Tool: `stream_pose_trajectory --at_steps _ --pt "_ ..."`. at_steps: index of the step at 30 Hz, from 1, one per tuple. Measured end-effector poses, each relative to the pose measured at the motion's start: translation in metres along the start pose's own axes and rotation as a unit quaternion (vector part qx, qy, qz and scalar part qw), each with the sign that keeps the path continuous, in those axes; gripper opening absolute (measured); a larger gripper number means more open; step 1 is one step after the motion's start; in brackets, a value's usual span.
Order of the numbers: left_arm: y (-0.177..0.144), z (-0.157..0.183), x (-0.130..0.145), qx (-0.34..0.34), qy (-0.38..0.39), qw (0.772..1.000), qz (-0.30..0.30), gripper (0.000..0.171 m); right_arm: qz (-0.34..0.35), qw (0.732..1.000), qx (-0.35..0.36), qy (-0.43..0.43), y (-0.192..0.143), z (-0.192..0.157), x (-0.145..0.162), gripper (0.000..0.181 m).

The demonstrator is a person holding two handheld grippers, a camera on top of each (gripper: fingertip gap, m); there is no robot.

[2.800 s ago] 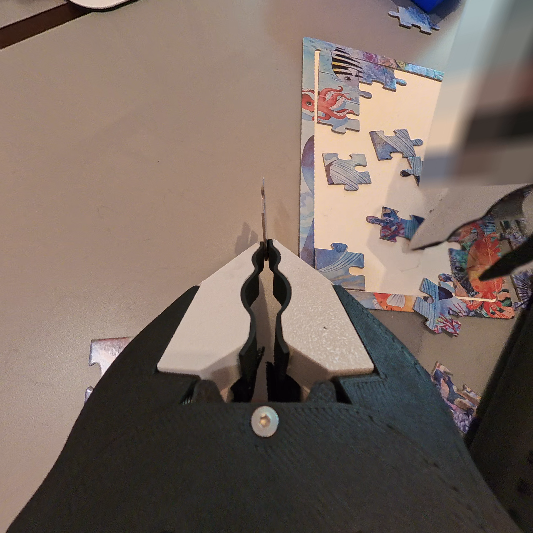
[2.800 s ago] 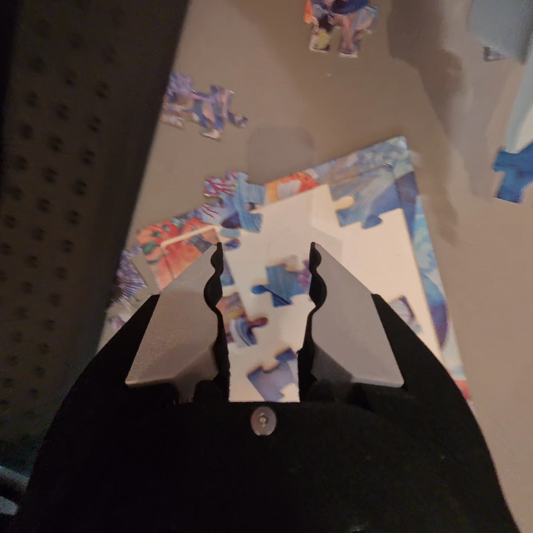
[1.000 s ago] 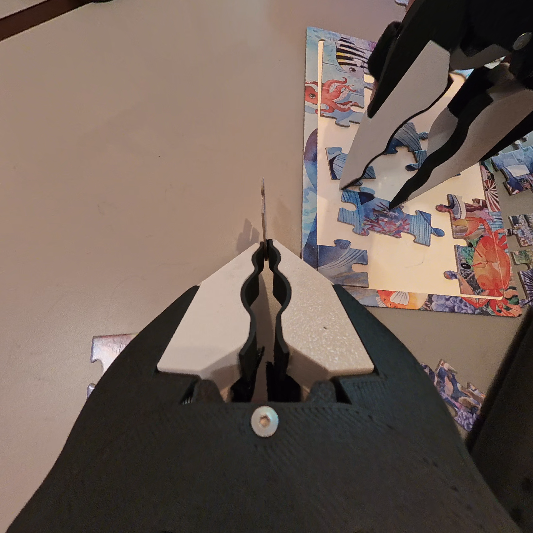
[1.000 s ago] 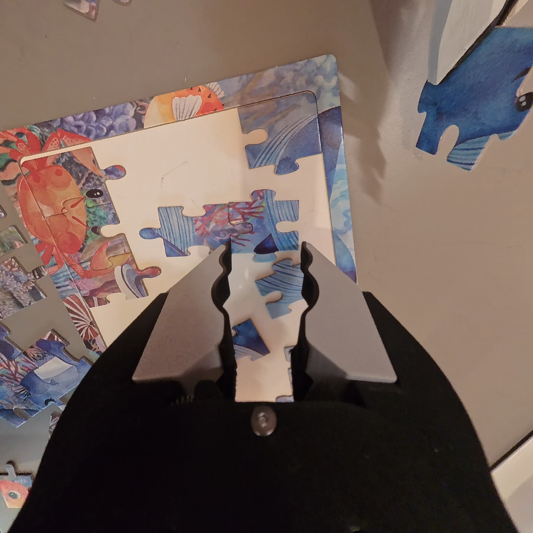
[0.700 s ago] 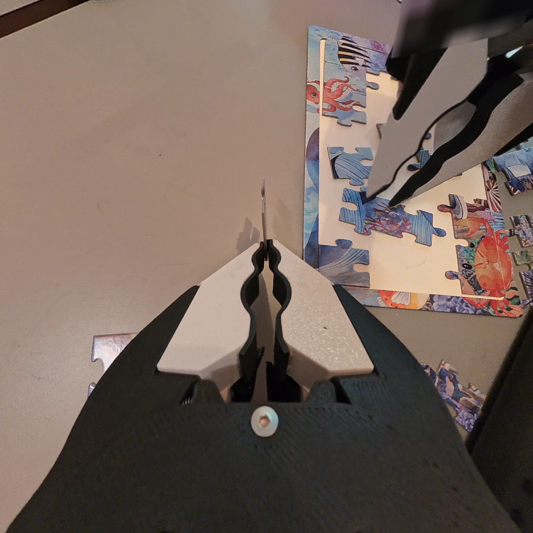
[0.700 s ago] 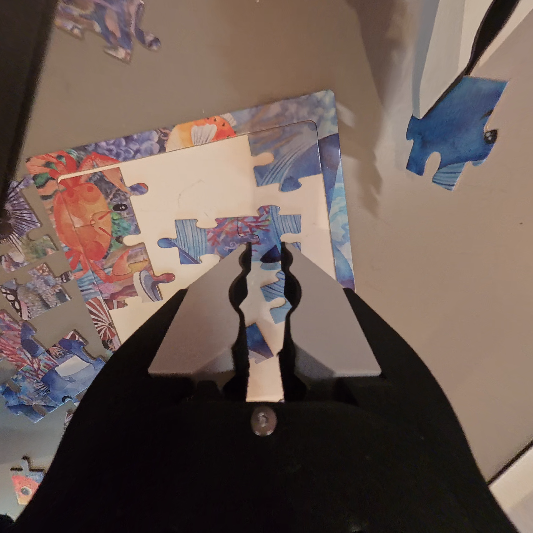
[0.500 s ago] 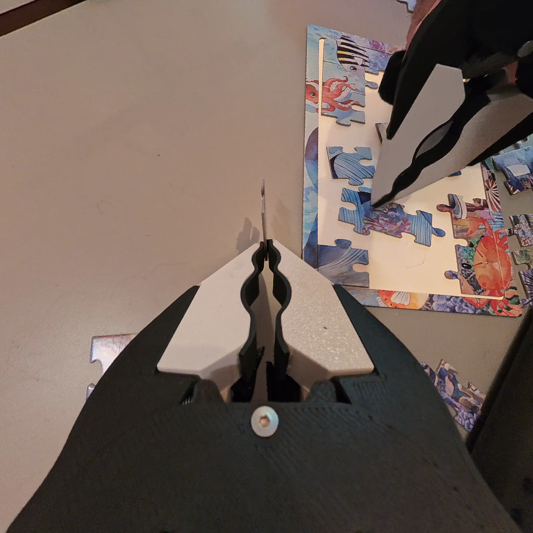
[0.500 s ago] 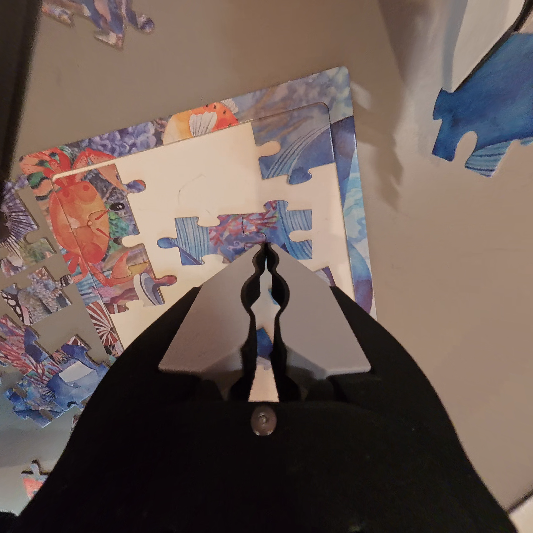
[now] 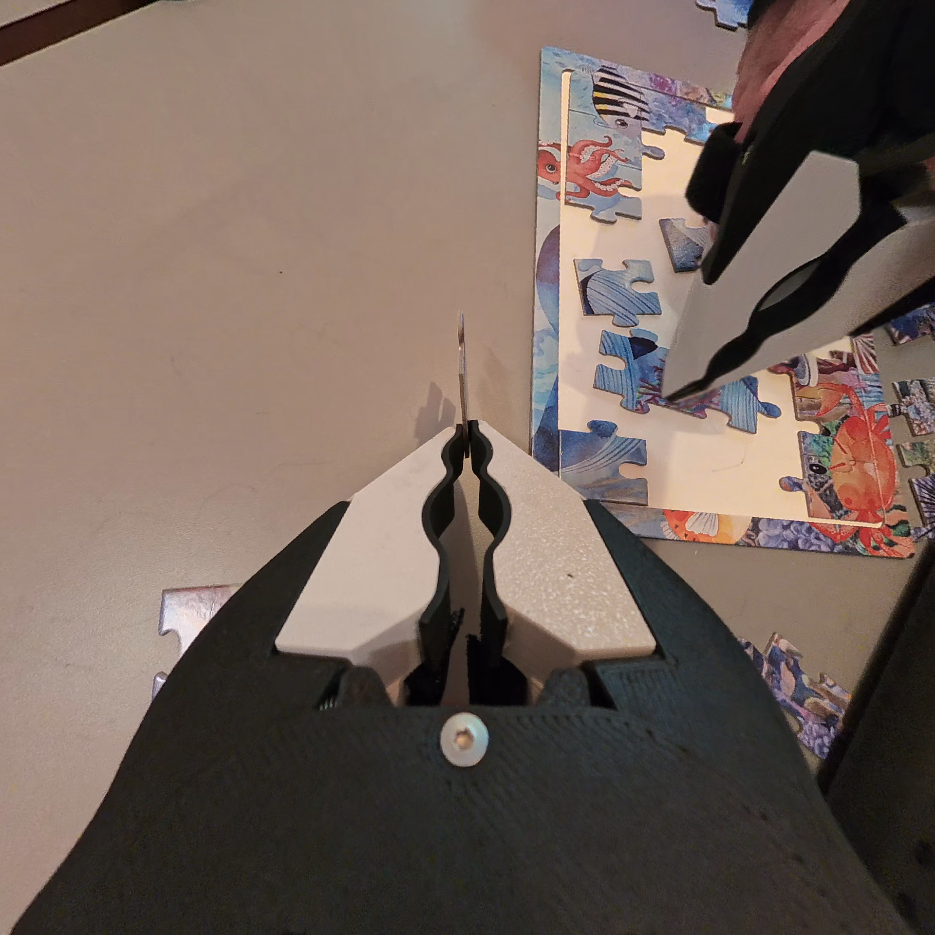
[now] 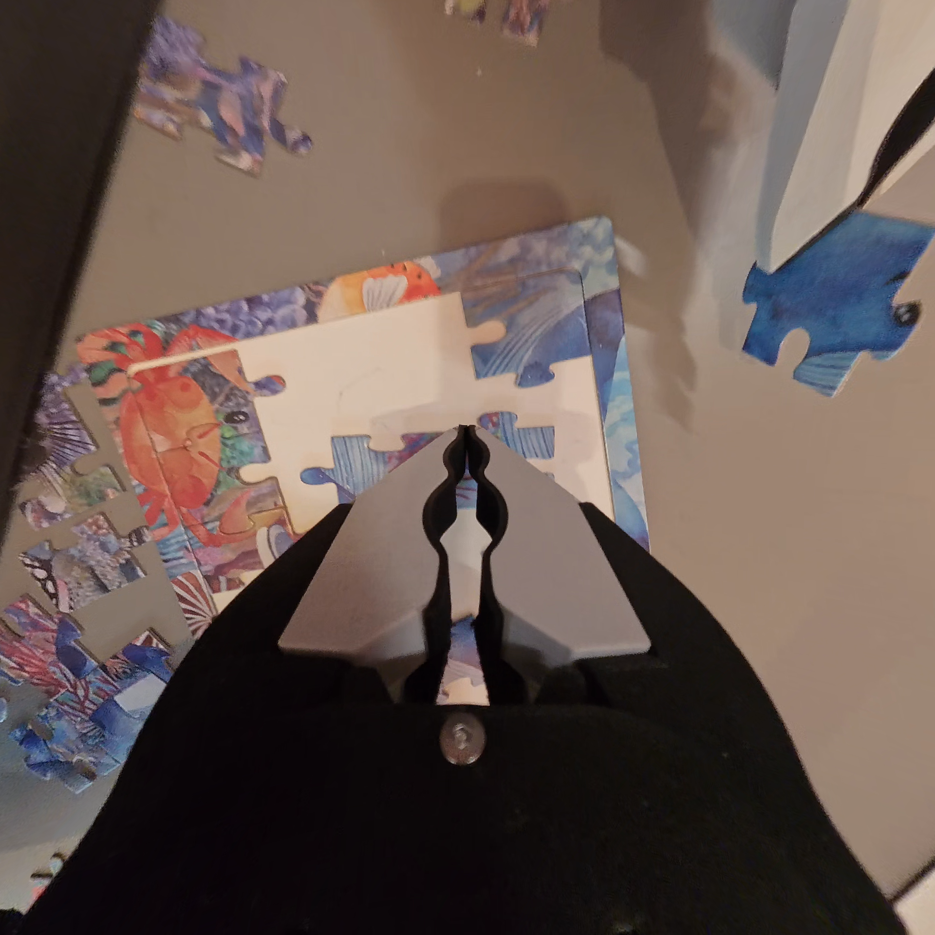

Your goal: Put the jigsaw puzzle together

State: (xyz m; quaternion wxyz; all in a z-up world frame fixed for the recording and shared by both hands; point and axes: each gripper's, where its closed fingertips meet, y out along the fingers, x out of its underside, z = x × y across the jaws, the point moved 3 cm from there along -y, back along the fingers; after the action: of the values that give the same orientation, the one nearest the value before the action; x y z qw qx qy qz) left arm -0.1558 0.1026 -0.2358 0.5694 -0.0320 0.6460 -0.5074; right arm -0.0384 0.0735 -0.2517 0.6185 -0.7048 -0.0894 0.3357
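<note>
The puzzle tray (image 9: 547,283) lies on the tan table, with an octopus corner, a crab corner (image 9: 860,465) and loose blue pieces inside. My left gripper (image 9: 465,436) is shut on a blue puzzle piece (image 9: 461,369), seen edge-on and held above the table left of the tray. The right wrist view shows that piece (image 10: 835,324) face-on at the upper right. My right gripper (image 10: 465,429) is shut, and its tips rest on a joined pair of blue striped pieces (image 10: 354,455) inside the tray (image 10: 602,263). The left wrist view shows it too (image 9: 678,395).
Loose pieces lie outside the tray: a purple group (image 10: 222,111) beyond it, a cluster (image 10: 76,566) beside the crab corner, some at the lower right (image 9: 789,693), and a pale one (image 9: 192,612) under my left gripper. A dark upright object (image 10: 50,202) stands beside the tray. Spacing between my two grippers at the tips: around 11 cm.
My right gripper has closed from open and brought its tips down onto the joined blue pair. My left gripper has stayed still with its piece.
</note>
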Motion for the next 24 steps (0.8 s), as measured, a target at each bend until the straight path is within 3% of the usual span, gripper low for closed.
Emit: stream_pose_trajectory --at_steps 5,8,10,11,13,24 --pt "0.000 0.001 0.000 0.001 0.002 1.000 0.000 0.000 -0.020 1.000 0.001 0.014 0.002 0.001 0.010 0.000" --pt "0.000 0.000 -0.001 0.000 0.000 1.000 0.002 0.000 0.021 1.000 0.005 0.020 -0.008 -0.002 0.001 0.000" --pt "0.000 0.001 -0.001 0.001 0.000 1.000 0.001 0.000 -0.020 1.000 0.002 0.024 0.002 -0.003 0.013 0.000" --pt "0.001 0.001 0.000 0.002 0.000 1.000 -0.001 0.000 0.002 0.999 -0.008 0.031 0.001 -0.005 0.009 0.000" --pt "0.002 0.002 0.000 0.002 0.002 1.000 -0.001 0.000 -0.018 0.999 0.000 0.032 0.000 -0.005 0.016 0.000" --pt "0.001 0.001 0.000 0.001 0.000 1.000 0.000 0.000 0.014 0.997 0.025 0.069 -0.008 -0.003 0.022 0.000"
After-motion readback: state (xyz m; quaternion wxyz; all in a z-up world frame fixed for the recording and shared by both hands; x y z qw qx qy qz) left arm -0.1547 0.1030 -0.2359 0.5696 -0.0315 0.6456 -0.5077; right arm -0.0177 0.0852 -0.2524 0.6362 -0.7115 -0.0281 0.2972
